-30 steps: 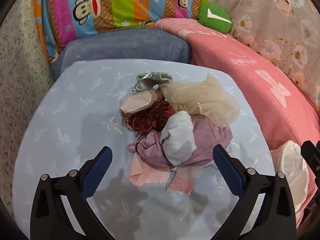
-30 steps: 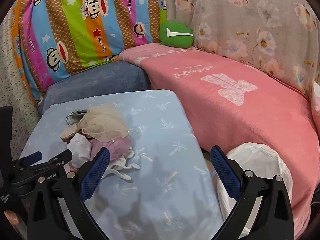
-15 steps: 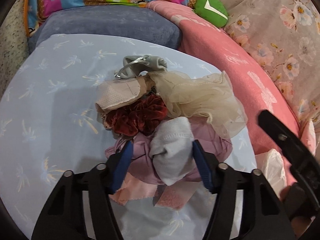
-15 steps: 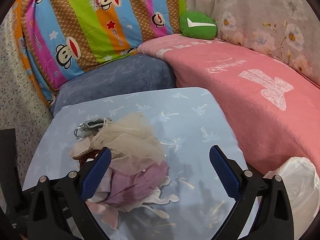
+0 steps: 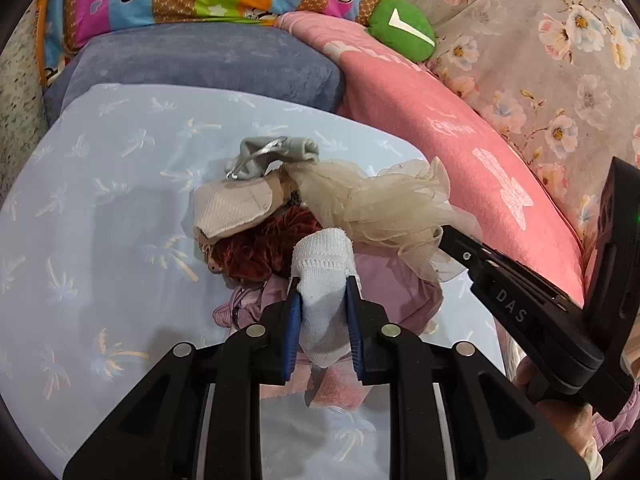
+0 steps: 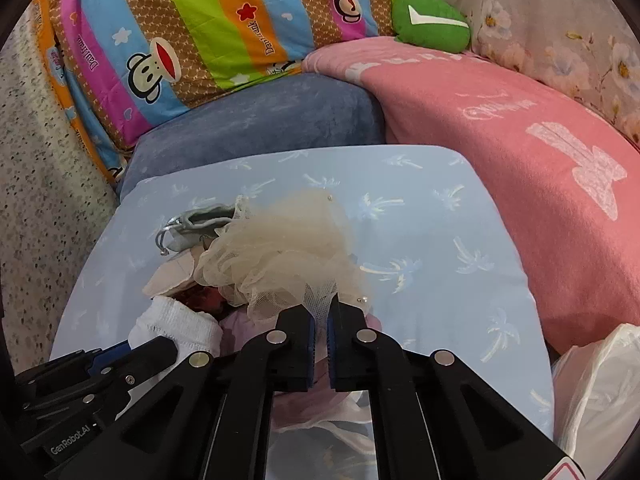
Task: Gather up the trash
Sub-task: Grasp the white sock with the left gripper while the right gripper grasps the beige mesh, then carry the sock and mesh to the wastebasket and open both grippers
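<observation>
Because the trash sits in one heap on the blue desk (image 5: 100,220), both tongs came in together. Left tongs (image 5: 322,308) have just squeezed onto the white sock (image 5: 324,280). Right tongs (image 6: 319,328) have just pinched the cream netting (image 6: 280,256), ready for the white bag (image 6: 600,392).
</observation>
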{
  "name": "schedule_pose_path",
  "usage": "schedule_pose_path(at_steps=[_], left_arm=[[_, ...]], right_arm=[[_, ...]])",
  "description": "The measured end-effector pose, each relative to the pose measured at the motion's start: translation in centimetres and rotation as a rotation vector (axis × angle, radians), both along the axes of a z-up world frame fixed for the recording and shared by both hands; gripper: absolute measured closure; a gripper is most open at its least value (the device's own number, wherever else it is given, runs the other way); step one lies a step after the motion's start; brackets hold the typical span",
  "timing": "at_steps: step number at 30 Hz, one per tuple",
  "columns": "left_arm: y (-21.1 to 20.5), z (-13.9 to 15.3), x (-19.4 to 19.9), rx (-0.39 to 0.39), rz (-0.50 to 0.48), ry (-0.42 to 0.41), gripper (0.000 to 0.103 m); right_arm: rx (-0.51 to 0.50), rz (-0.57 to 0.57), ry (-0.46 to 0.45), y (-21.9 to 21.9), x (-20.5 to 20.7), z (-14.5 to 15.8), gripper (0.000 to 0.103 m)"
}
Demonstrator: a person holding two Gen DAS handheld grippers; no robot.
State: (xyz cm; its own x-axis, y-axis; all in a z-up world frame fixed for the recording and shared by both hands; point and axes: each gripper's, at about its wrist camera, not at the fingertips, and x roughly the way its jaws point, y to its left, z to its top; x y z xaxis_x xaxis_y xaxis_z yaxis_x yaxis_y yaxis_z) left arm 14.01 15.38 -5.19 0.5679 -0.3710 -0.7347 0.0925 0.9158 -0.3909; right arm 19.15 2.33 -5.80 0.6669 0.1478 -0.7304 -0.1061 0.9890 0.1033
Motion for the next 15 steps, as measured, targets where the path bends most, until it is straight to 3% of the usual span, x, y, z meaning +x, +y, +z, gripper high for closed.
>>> schedule_pose_path(at_steps=[15], left_arm=[[-3.4, 6.7, -2.6, 0.028, -0.063, -0.179, 0.083]], right_arm=[[0.02, -0.103, -0.227, -6.1, -6.9, 11.1, 0.101]])
